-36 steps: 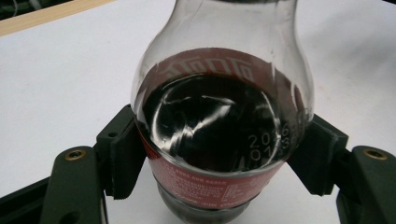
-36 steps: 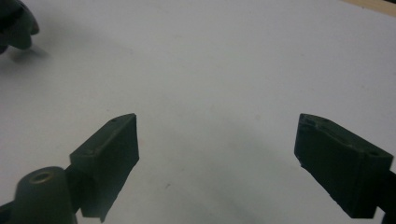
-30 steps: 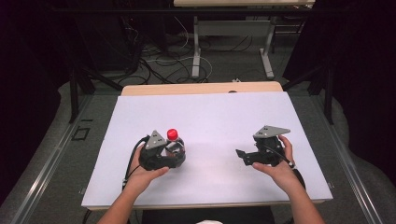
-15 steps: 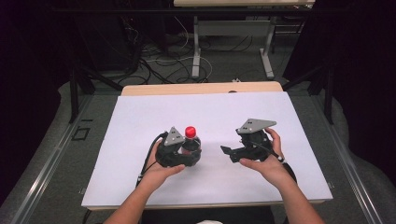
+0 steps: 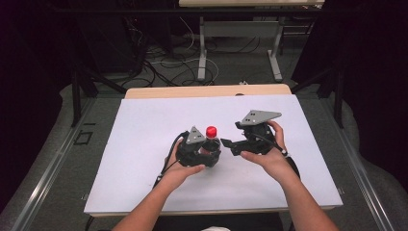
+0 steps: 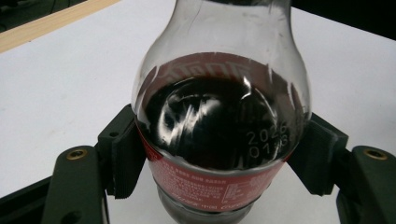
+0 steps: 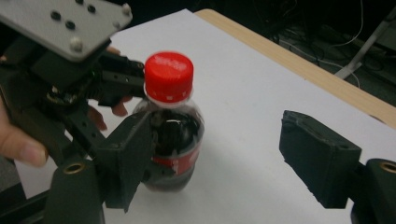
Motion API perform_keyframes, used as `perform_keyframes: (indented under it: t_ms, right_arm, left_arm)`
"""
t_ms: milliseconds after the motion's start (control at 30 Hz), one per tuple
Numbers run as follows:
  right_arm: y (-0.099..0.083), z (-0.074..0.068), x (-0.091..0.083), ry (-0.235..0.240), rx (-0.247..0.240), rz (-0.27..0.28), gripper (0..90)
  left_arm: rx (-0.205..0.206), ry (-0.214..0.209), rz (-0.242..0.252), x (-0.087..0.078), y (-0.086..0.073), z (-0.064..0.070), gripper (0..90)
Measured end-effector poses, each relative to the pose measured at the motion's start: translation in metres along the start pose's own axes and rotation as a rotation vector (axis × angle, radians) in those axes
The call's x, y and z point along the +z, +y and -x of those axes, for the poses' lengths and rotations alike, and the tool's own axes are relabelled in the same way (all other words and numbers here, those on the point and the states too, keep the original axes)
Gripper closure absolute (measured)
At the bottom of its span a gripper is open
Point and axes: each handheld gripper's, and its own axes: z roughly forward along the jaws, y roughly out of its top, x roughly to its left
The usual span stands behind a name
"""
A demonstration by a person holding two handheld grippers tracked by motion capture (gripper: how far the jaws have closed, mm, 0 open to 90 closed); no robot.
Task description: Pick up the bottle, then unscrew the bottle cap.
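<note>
Left gripper [image 5: 211, 153] clamps the bottle [image 5: 211, 140]; right gripper [image 5: 226, 143] gapes, seemingly beside it.

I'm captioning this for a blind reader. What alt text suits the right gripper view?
A small cola bottle with a red cap stands on a white table, clamped by the left gripper in a person's hand. The right gripper is open, its fingers apart in front of the bottle.

White table [image 5: 144, 144], floor cables [image 5: 159, 57] beyond
</note>
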Motion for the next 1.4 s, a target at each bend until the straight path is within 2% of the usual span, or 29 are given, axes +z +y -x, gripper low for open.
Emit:
perform_keyframes:
  t_ms: [33,67,100,300,400,533,600,667,800,833,933,967,1167,1200,1400]
  right_arm:
    - [0.000,0.000,0.000,-0.009,-0.003,0.008,25.3]
    - [0.000,0.001,0.000,-0.007,-0.035,0.009,25.5]
    - [0.000,0.001,0.000,-0.012,-0.045,0.017,26.6]
    - [0.003,0.003,0.000,-0.014,-0.012,0.036,35.2]
    - [0.003,0.003,0.002,0.012,0.012,0.022,39.3]
    - [0.004,0.002,0.006,0.044,0.015,0.017,43.4]
    - [0.005,0.001,0.007,0.054,0.014,0.011,44.1]
    - [0.006,-0.001,0.010,0.065,0.003,0.009,46.8]
    - [0.009,-0.007,0.016,0.043,-0.001,-0.001,48.0]
    - [0.010,-0.007,0.018,0.032,0.000,-0.003,50.6]
    - [0.011,-0.009,0.022,0.042,0.034,-0.008,54.7]
    - [0.011,-0.010,0.023,0.041,0.055,-0.011,55.3]
    - [0.011,-0.012,0.029,0.021,0.081,-0.007,60.0]
    - [0.011,-0.012,0.030,0.027,0.088,-0.010,60.7]
    - [0.010,-0.012,0.031,0.032,0.097,-0.005,61.3]
  left_arm:
    - [0.000,0.000,0.000,0.000,0.000,0.000,29.6]
    - [0.004,-0.007,-0.003,0.003,0.001,0.001,29.6]
    - [-0.006,-0.010,-0.001,0.005,0.001,0.003,29.6]
    - [0.015,-0.007,-0.009,0.013,0.001,0.007,29.7]
    - [0.015,-0.021,-0.018,0.014,-0.001,0.008,29.6]
    - [0.031,-0.021,-0.031,0.016,-0.001,0.009,29.7]
    - [0.031,-0.018,-0.021,0.017,-0.002,0.009,29.7]
    - [0.015,-0.018,-0.003,0.019,-0.003,0.010,29.7]
    - [0.009,-0.021,0.003,0.019,-0.004,0.013,29.7]
    - [0.002,-0.023,0.000,0.019,-0.004,0.014,29.7]
    - [0.010,-0.028,-0.001,0.019,-0.005,0.013,29.7]
    - [0.002,-0.023,0.009,0.019,-0.005,0.014,29.7]
    - [-0.005,-0.034,0.009,0.018,-0.006,0.015,29.8]
    - [-0.017,-0.033,0.017,0.018,-0.007,0.016,29.8]
    - [-0.014,-0.029,0.020,0.019,-0.008,0.015,29.9]
